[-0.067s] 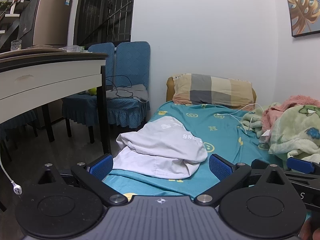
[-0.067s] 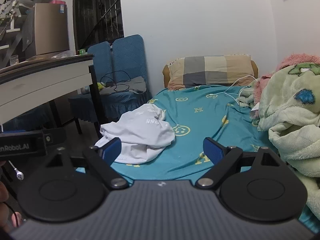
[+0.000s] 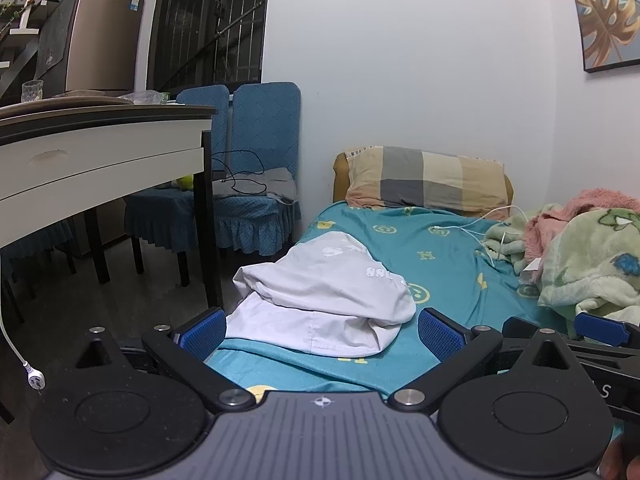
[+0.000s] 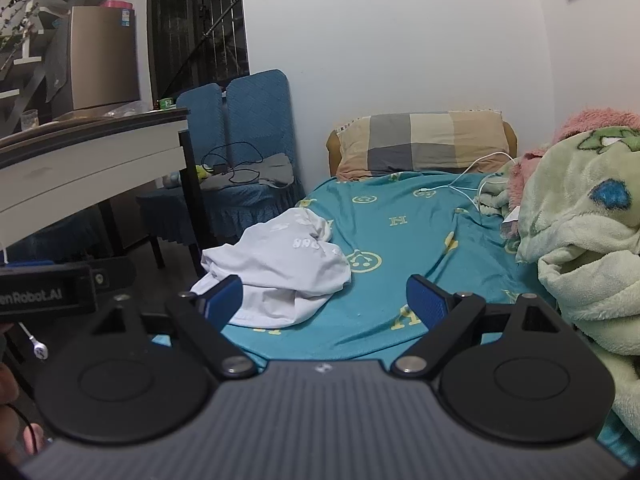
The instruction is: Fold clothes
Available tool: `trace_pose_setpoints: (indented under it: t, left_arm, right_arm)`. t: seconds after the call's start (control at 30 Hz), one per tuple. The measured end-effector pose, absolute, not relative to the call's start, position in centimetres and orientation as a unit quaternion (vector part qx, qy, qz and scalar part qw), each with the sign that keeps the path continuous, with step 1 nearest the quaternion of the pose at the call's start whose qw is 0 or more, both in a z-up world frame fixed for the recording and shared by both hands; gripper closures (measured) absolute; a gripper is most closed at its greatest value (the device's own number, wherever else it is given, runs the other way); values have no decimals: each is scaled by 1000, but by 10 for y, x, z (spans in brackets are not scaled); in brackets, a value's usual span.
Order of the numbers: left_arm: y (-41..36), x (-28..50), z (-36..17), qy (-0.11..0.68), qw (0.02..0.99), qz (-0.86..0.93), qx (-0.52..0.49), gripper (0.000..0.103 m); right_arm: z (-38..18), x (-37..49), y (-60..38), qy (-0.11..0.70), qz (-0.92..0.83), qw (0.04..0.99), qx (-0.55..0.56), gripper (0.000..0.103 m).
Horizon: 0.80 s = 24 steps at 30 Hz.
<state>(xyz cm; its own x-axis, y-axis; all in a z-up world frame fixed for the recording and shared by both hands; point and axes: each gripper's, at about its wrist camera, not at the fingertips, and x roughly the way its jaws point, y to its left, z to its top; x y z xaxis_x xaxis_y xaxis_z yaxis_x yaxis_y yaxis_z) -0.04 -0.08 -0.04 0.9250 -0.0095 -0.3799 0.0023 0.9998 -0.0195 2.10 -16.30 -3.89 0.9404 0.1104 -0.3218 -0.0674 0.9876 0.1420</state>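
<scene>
White T-shirt [image 3: 324,296] lies crumpled in a loose heap on the bed [image 3: 448,256], at the bed's left edge near the foot corner closest to me. A little of it seems to reach over that edge; I cannot tell how much. Faint pale lettering shows on the upper layer. The lower hem sticks out flat underneath, toward me.

My left hand-held gripper [image 3: 320,336] has its jaws fully apart with nothing between them. It hangs short of the shirt, which sits framed between the blue pads [image 3: 202,334] in the left wrist view. My right hand-held gripper [image 4: 324,304] is also spread wide and empty, pointing at bare teal sheet just beside the shirt's right side.

Handling, judged from the look: thin cotton knit, light, limp, no stiffness at all. It will drape and slump wherever it is not supported, and layers will drag along with each other. Not fragile and not slippery on the sheet; the sheet itself may bunch up if I pinch too deep.

Where to grip: the protruding hem nearest me is the clearest single layer. I would pinch it at its two ends, one gripper each, lift and shake the shirt out flat toward the middle of the bed. Collar and sleeves are not identifiable in the heap.

The fleece blanket [image 4: 580,216] along the right edge limits spreading room.
</scene>
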Motion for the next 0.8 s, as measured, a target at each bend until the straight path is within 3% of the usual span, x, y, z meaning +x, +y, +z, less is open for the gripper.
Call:
trace_pose_setpoints:
  t: [0.8]
  left_arm:
    - [-4, -2, -1, 186, 982, -6, -4, 0]
  right_arm:
    - [-37, 18, -164, 155, 47, 985, 62, 13]
